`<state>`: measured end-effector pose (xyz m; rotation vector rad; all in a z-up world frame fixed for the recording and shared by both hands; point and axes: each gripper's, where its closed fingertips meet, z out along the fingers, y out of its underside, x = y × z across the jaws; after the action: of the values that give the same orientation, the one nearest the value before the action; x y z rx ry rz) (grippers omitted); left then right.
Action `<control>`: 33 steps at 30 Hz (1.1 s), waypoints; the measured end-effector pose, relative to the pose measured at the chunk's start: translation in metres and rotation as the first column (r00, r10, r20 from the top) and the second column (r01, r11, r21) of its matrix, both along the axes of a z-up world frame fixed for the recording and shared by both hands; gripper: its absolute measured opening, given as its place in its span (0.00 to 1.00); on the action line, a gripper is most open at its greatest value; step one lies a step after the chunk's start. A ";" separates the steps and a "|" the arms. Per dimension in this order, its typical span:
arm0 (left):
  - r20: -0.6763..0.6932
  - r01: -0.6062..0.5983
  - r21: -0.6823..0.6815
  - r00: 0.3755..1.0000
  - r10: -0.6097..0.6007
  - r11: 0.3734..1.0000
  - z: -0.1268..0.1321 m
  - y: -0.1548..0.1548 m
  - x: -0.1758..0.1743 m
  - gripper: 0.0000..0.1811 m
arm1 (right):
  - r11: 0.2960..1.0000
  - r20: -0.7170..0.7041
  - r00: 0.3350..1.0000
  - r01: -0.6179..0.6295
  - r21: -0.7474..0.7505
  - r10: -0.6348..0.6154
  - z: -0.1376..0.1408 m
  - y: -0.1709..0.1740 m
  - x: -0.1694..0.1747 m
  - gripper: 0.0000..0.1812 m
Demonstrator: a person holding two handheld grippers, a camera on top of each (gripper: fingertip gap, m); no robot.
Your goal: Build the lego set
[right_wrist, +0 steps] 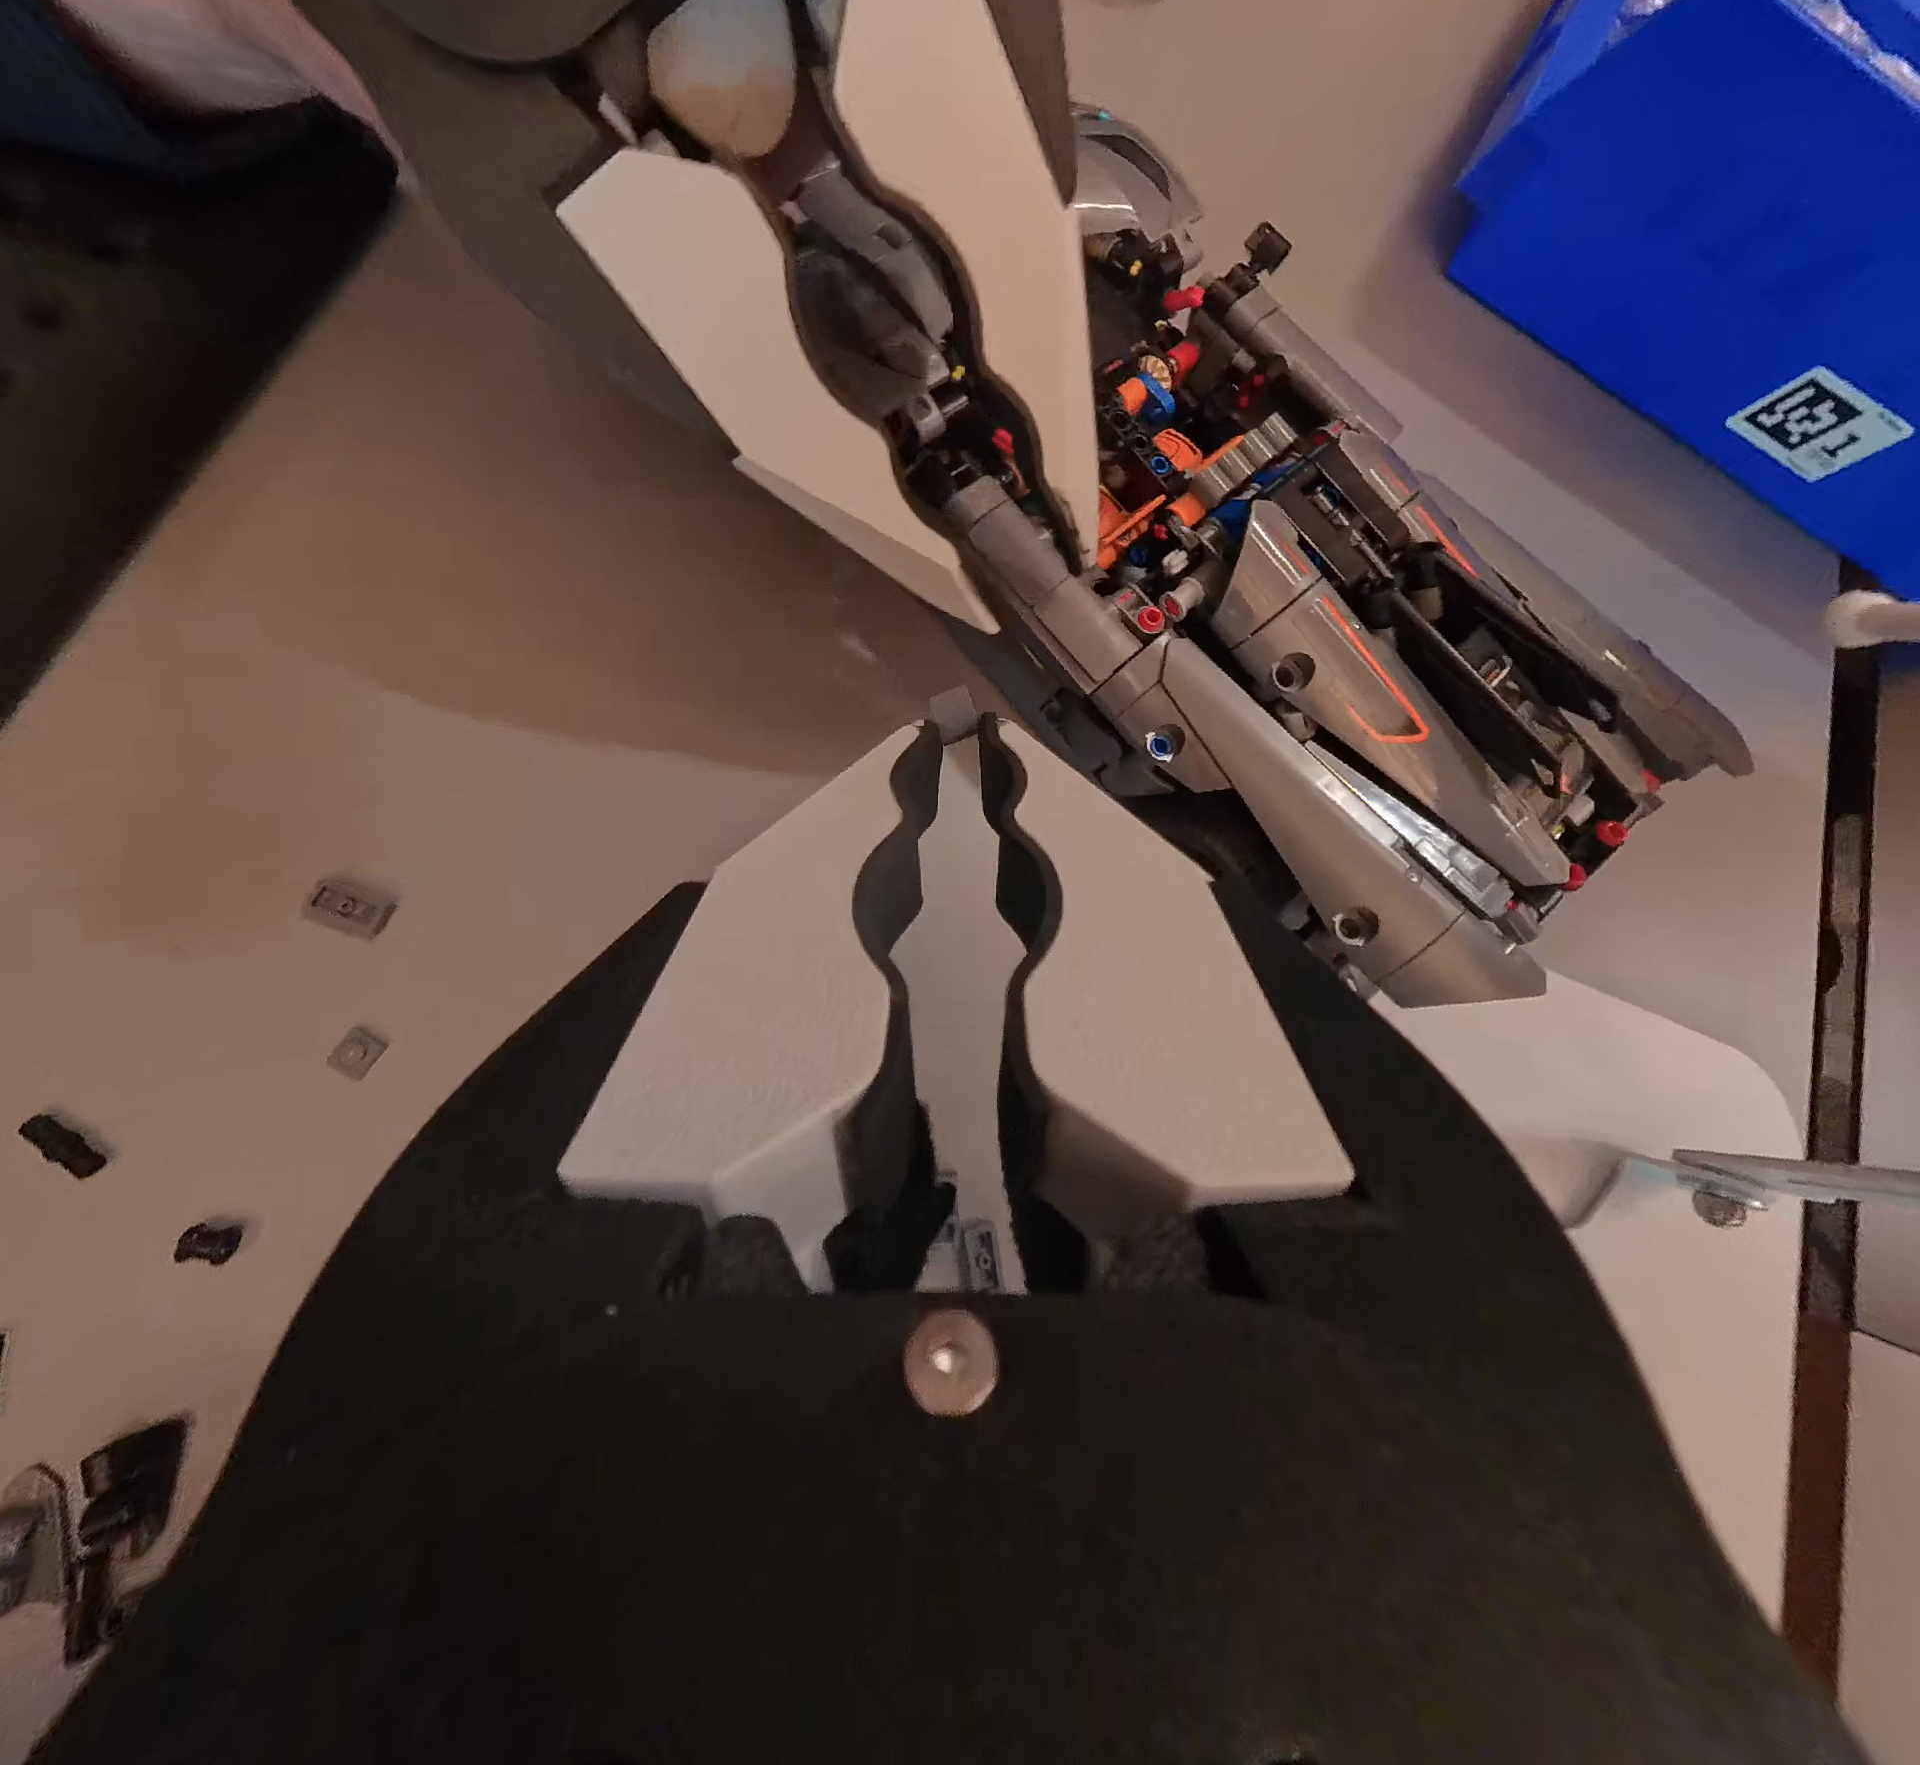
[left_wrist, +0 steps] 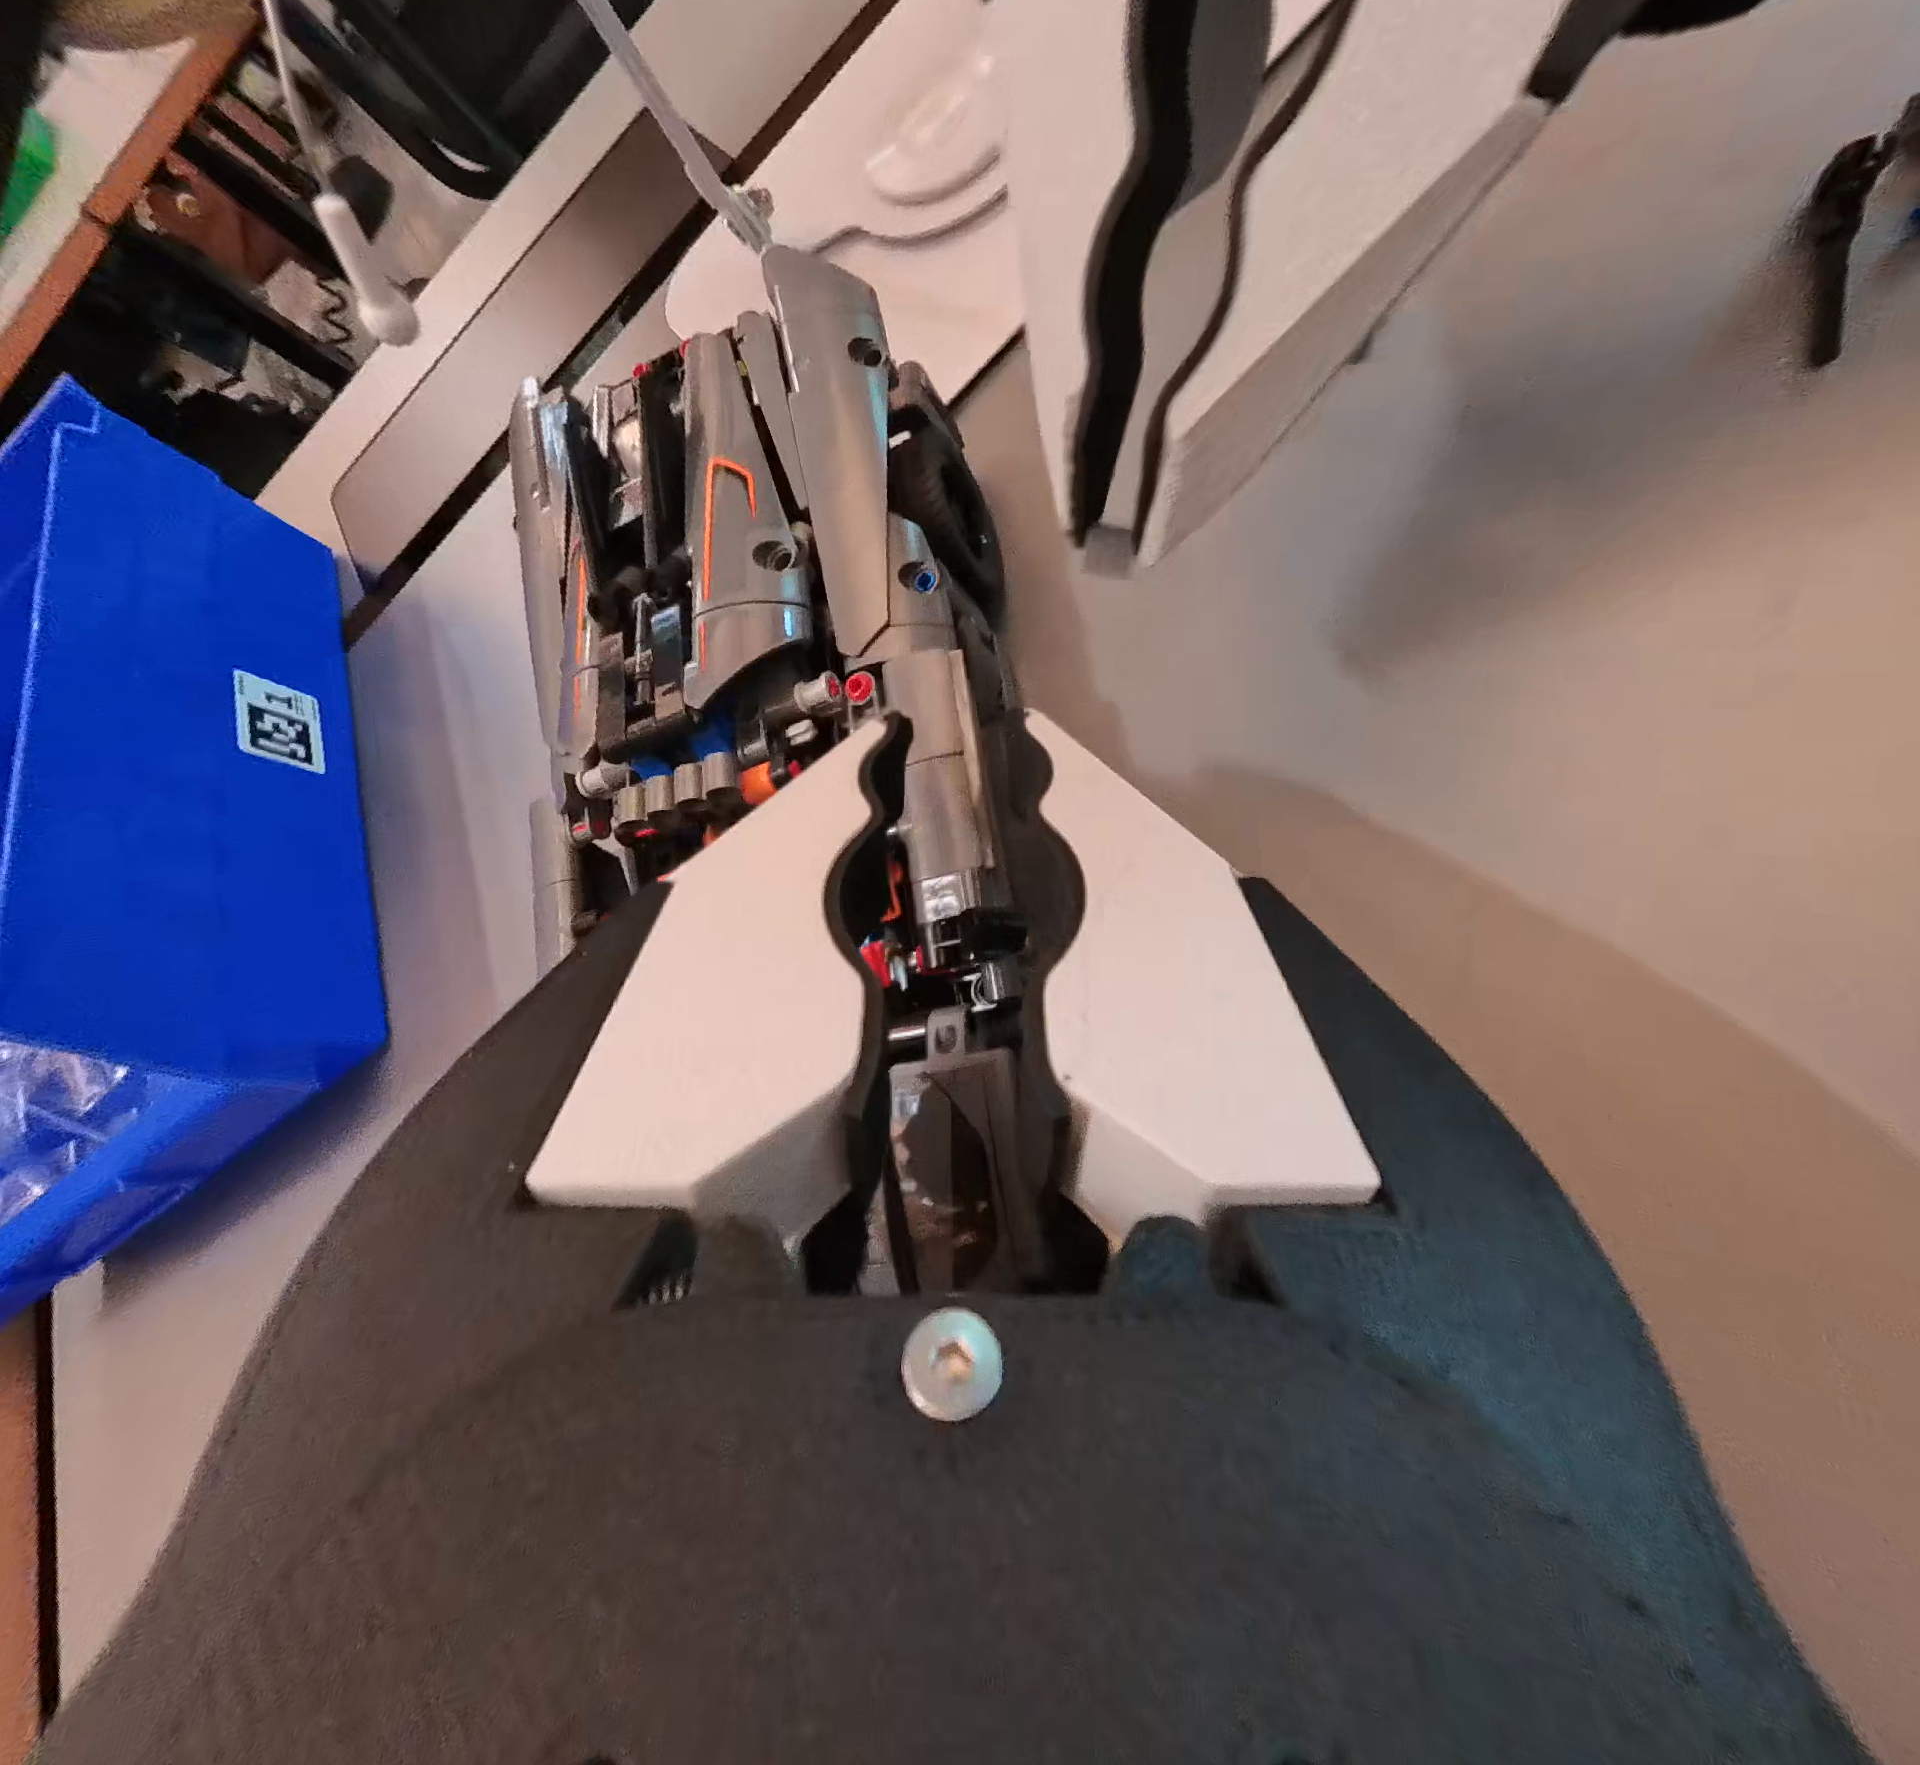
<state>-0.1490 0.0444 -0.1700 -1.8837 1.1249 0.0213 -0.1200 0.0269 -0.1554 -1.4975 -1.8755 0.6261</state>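
A grey lego car (left_wrist: 748, 552) with orange stripes and red and blue pins lies on its side on the white table (left_wrist: 1558, 780). My left gripper (left_wrist: 956, 759) is shut on the car's grey side beam and holds it. In the right wrist view the car (right_wrist: 1351, 676) lies at centre right, with the left gripper (right_wrist: 1034, 572) clamped on its near end. My right gripper (right_wrist: 958, 739) is shut on a small grey lego piece (right_wrist: 953, 707) at its fingertips, just left of the car's side. The right gripper also shows in the left wrist view (left_wrist: 1127, 541), right of the car.
A blue bin (right_wrist: 1714, 209) with a square tag stands beyond the car; it also shows in the left wrist view (left_wrist: 156, 780). Several loose grey and black pieces (right_wrist: 351, 907) lie on the table at the left. The table's dark edge (right_wrist: 1829, 1092) runs along the right. My hands' fingertips stand some 4 cm from each other.
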 end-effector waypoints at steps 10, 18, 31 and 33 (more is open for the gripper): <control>-0.054 0.135 0.189 0.990 -0.127 0.973 0.025 -0.012 0.028 0.06 | 0.944 -0.105 0.991 0.049 -0.327 -0.088 0.010 0.001 -0.006 0.03; -0.097 0.125 0.281 0.990 -0.101 0.952 0.035 -0.010 0.029 0.04 | 0.868 -0.180 0.977 0.010 -0.496 -0.114 0.023 0.000 -0.005 0.03; -0.176 0.169 0.316 0.977 -0.118 0.934 0.034 -0.013 0.034 0.02 | 0.816 -0.156 0.983 -0.008 -0.578 -0.101 0.021 -0.004 0.001 0.03; -0.179 0.172 0.313 0.976 -0.120 0.934 0.033 -0.013 0.034 0.02 | 0.817 -0.151 0.984 -0.007 -0.576 -0.098 0.020 -0.004 0.001 0.03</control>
<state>-0.1150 0.0313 -0.1372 -1.5190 1.2814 0.2624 -0.1192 0.0229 -0.1352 -1.7741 -1.5755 1.3502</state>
